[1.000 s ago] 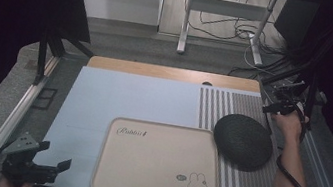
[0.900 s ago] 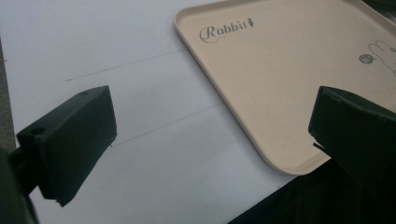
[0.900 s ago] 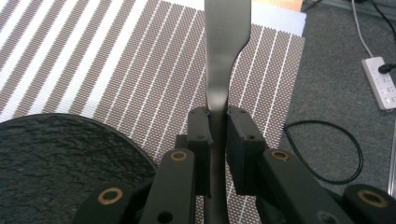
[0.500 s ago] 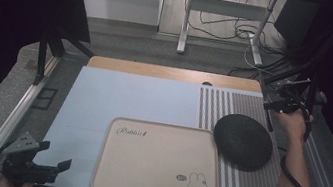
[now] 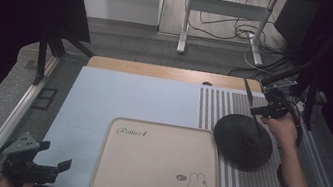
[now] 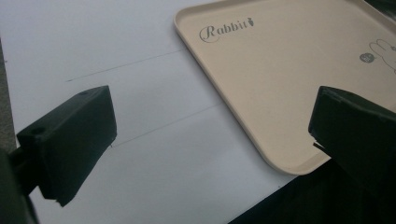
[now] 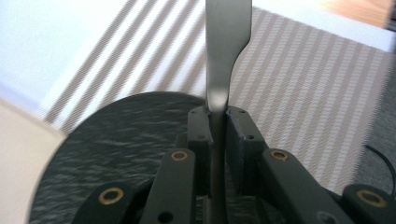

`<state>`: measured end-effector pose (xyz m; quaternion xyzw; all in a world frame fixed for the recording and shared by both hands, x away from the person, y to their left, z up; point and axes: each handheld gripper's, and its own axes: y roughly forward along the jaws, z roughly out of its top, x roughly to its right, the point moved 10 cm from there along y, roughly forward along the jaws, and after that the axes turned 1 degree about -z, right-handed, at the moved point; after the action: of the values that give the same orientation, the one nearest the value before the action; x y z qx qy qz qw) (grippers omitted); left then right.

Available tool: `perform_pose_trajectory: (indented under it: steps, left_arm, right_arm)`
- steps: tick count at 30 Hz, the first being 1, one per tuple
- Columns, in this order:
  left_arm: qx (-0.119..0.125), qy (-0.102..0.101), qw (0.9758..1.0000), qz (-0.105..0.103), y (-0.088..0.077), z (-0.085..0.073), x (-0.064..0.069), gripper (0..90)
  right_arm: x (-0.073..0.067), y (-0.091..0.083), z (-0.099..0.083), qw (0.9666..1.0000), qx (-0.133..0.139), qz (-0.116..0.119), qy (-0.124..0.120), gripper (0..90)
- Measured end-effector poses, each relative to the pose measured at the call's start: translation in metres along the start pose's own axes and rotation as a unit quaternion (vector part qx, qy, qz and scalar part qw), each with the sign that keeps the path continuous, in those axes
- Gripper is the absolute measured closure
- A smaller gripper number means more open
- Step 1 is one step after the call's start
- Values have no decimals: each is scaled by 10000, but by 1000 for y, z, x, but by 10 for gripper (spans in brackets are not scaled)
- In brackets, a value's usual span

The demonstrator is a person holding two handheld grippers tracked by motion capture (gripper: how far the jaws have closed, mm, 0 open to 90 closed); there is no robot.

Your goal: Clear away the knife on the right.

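A round dark plate point(image 5: 240, 144) point(image 7: 116, 140) lies on a striped mat point(image 5: 233, 109) at the table's right. Over the plate's far right edge my right gripper point(image 5: 259, 110) point(image 7: 217, 116) is shut on a slim metal utensil point(image 5: 247, 90) point(image 7: 226, 46), whose flat handle sticks out beyond the jaws. The end on the plate's side is hidden. A beige tray point(image 5: 159, 160) point(image 6: 289, 79) marked "Rabbit" sits empty at front centre. By the table's front left corner my left gripper point(image 5: 53, 154) point(image 6: 210, 135) hangs open with nothing between its jaws, just left of the tray's near corner.
A pale blue mat point(image 5: 123, 97) covers the table's left and middle, with a wooden strip point(image 5: 158, 71) along the far edge. Metal rails point(image 5: 14, 115) run along both sides. Desk legs and cables point(image 5: 225, 32) stand on the floor behind.
My right gripper has shifted a little to the left with the utensil, now nearer the plate's far edge. The left gripper, plate and tray have stayed put.
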<state>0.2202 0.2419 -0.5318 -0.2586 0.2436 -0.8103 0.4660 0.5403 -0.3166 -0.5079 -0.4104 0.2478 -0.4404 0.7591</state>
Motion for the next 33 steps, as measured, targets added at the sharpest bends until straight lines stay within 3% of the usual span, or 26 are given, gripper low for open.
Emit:
perform_pose_trajectory:
  steps: [8, 17, 25, 28, 29, 33]
  left_arm:
    - [2, 11, 10000, 5, 0, 0, 0, 9]
    - [-1, 27, 10000, 14, 0, 0, 0, 9]
    - [2, 33, 10000, 22, 0, 0, 0, 9]
    - [2, 32, 10000, 24, 0, 0, 0, 9]
    - [3, 31, 10000, 24, 0, 0, 0, 9]
    - [3, 35, 10000, 26, 0, 0, 0, 9]
  right_arm:
    - [-53, 1, -8, 9989, -94, 305, -350, 806]
    - [-111, -3, -26, 9944, -239, 637, -804, 806]
    - [-166, -6, -48, 9867, -434, 930, -1261, 806]
    - [-191, -6, -62, 9818, -577, 1074, -1458, 806]
    - [-191, -6, -62, 9818, -577, 1074, -1458, 806]
    - [-213, -6, -74, 9773, -726, 1197, -1593, 806]
